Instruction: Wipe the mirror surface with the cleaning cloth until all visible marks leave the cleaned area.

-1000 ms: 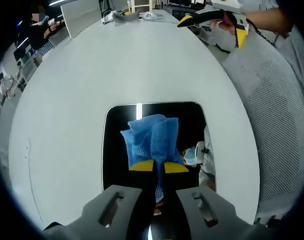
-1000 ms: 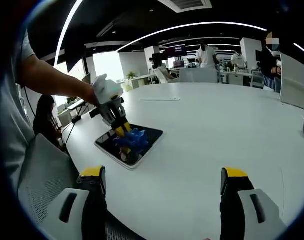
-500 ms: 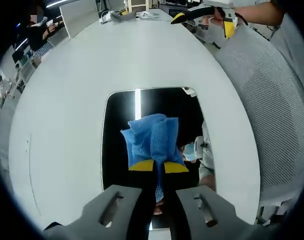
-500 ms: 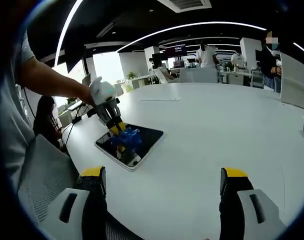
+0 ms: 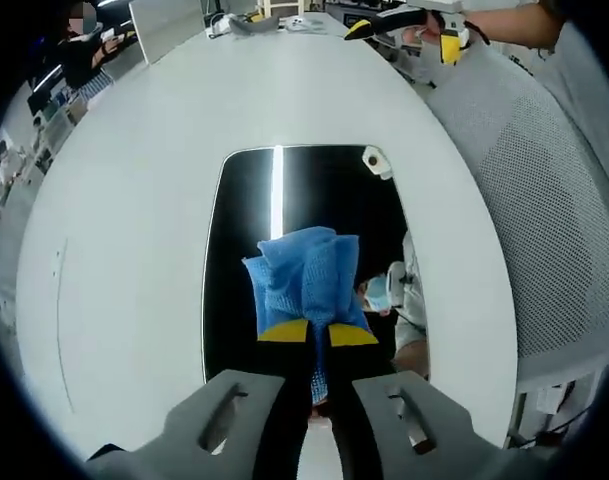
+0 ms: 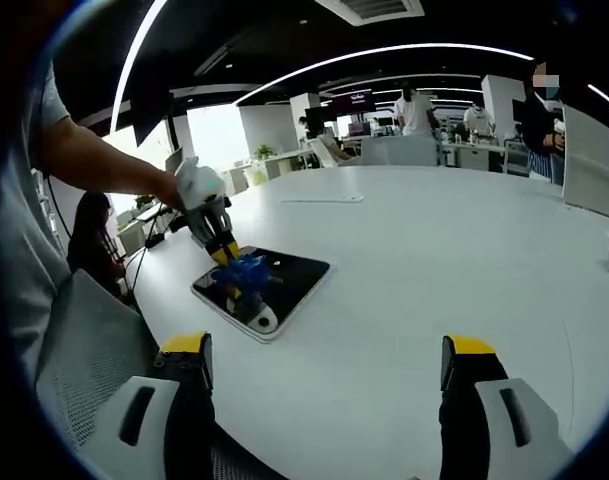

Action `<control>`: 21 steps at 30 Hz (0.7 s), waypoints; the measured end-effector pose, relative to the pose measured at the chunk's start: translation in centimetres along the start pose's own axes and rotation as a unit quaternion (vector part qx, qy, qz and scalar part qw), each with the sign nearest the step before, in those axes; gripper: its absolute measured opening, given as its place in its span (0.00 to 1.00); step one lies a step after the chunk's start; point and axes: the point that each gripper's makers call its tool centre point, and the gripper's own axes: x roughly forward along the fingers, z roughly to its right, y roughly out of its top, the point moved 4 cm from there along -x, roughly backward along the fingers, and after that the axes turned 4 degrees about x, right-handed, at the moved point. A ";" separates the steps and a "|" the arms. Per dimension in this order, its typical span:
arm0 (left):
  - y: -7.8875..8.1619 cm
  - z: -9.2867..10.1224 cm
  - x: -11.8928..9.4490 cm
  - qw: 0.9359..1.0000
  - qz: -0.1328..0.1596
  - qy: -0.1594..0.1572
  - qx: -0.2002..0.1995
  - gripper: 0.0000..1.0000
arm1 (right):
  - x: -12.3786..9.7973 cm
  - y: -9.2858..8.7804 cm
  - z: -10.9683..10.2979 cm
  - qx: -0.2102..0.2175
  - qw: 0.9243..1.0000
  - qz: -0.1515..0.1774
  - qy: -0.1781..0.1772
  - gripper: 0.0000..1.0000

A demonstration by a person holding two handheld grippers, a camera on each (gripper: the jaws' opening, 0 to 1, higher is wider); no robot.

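Left gripper (image 5: 318, 334) clenched on blue cloth (image 5: 306, 277), pressing it onto mirror (image 5: 246, 250) on white table (image 5: 124, 200), right gripper (image 6: 324, 360) spread wide, holding nothing

Bright overhead strip lights, fisheye-bent edges, distance perhaps soft

Left gripper (image 5: 317, 335): jaws closed together, yellow tips meeting, pinching the blue cloth (image 5: 306, 275). In the right gripper view the left gripper (image 6: 224, 252) angles downward, held in a gloved hand (image 6: 196, 184) on a bare forearm (image 6: 99, 155) reaching in from the left. Right gripper (image 6: 322, 365): jaws spread wide apart, nothing between them, held level. In the left gripper view the right gripper (image 5: 409, 20) appears small and far off, apparently carried by a hand.
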 end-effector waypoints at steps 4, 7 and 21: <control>-0.8 0.1 -0.4 1.000 -0.007 0.001 0.001 0.01 | -0.2 0.0 0.2 0.000 1.000 -0.001 -0.002 0.94; -1.1 0.1 -0.5 1.000 -0.008 0.002 0.004 0.01 | -0.2 0.0 0.3 0.000 1.000 -0.001 -0.002 0.94; -3.1 0.5 -1.7 1.000 -0.018 -0.001 0.000 0.01 | 0.0 0.3 0.4 -0.002 1.000 0.000 0.001 0.94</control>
